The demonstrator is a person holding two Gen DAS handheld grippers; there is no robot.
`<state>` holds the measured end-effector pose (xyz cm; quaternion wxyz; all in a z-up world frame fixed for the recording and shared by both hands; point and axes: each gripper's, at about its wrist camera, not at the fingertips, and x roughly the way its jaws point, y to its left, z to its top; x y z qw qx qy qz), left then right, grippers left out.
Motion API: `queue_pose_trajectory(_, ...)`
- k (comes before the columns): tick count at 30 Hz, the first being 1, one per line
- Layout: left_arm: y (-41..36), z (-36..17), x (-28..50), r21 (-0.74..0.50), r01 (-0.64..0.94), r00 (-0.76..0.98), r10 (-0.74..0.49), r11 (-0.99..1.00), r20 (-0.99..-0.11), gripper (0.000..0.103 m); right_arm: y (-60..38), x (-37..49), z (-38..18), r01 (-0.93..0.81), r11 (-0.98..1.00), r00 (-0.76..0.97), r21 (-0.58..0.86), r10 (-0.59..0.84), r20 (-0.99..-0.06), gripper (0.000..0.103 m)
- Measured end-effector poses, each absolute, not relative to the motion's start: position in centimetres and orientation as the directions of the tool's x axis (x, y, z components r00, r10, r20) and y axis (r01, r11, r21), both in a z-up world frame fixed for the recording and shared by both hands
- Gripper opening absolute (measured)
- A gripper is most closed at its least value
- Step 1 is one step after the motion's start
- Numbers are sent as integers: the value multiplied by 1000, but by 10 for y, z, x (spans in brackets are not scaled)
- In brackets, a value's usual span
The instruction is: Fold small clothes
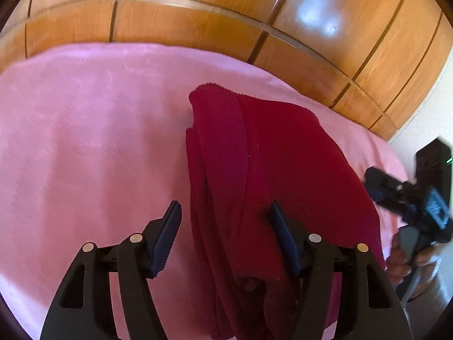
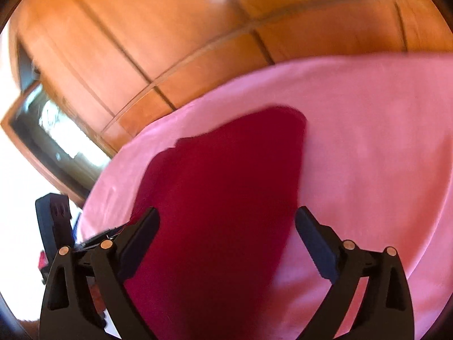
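A dark red garment point(image 1: 254, 155) lies folded into a long strip on a pink blanket point(image 1: 85, 127), its layered folds running along its left edge. My left gripper point(image 1: 225, 212) is open above the near end of the garment; its right finger hovers over the cloth and its left finger over the blanket. In the right wrist view the same red garment point(image 2: 226, 170) fills the middle, and my right gripper point(image 2: 228, 218) stands wide open over it, the pads not pressing on it. A hand point(image 1: 402, 260) holds the right gripper's black body point(image 1: 410, 198) at the garment's right side.
A glossy wooden wardrobe point(image 1: 198, 22) rises just behind the blanket's far edge. In the right wrist view a framed mirror or screen point(image 2: 56, 130) stands at the left, beside the wardrobe point(image 2: 141, 28). Bare pink blanket point(image 2: 368, 127) spreads to the right of the garment.
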<state>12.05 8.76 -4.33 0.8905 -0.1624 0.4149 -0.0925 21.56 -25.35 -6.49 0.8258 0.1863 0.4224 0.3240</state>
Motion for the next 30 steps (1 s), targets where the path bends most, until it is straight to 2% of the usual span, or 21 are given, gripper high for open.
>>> queue_pose_trajectory(2, 92, -50, 124, -414, 34, 627, -342, 910, -700, 63, -253, 221, -78, -363, 690, 391, 627, 723, -569, 88)
queue_pose_trajectory(7, 109, -72, 128, -585, 31, 594, -485, 811, -641, 61, -243, 230, -101, -342, 637, 324, 691, 770, -549, 86)
queue_pose_trajectory(8, 111, -76, 128, -630, 40, 587, -528, 776, -614, 52, -241, 231, -101, -344, 636, 322, 691, 771, -550, 79)
queue_pose_trajectory(9, 112, -78, 128, -654, 45, 586, -551, 755, -595, 51, -239, 230, -100, -348, 644, 320, 681, 765, -559, 71)
queue_pose_trajectory(10, 111, -78, 126, -660, 48, 590, -554, 750, -587, 47, -238, 229, -98, -356, 648, 321, 674, 762, -563, 67)
queue_pose_trajectory(12, 105, -75, 123, -659, 78, 596, -565, 748, -571, 41, -240, 222, -89, -384, 654, 333, 652, 757, -562, 51)
queue_pose_trajectory(14, 100, -70, 119, -656, 94, 601, -568, 749, -562, 36, -241, 215, -79, -403, 661, 354, 633, 751, -558, 47)
queue_pose_trajectory(18, 84, -56, 113, -671, 138, 597, -601, 729, -531, 34, -251, 196, -56, -433, 668, 416, 605, 744, -524, 45)
queue_pose_trajectory(25, -4, -26, 133, -670, 303, 526, -705, 677, -475, 34, -339, 168, -21, -384, 737, 577, 557, 662, -478, 44)
queue_pose_trajectory(30, -100, -10, 165, -599, 414, 463, -725, 686, -510, 34, -421, 170, -22, -248, 808, 684, 534, 537, -495, 47)
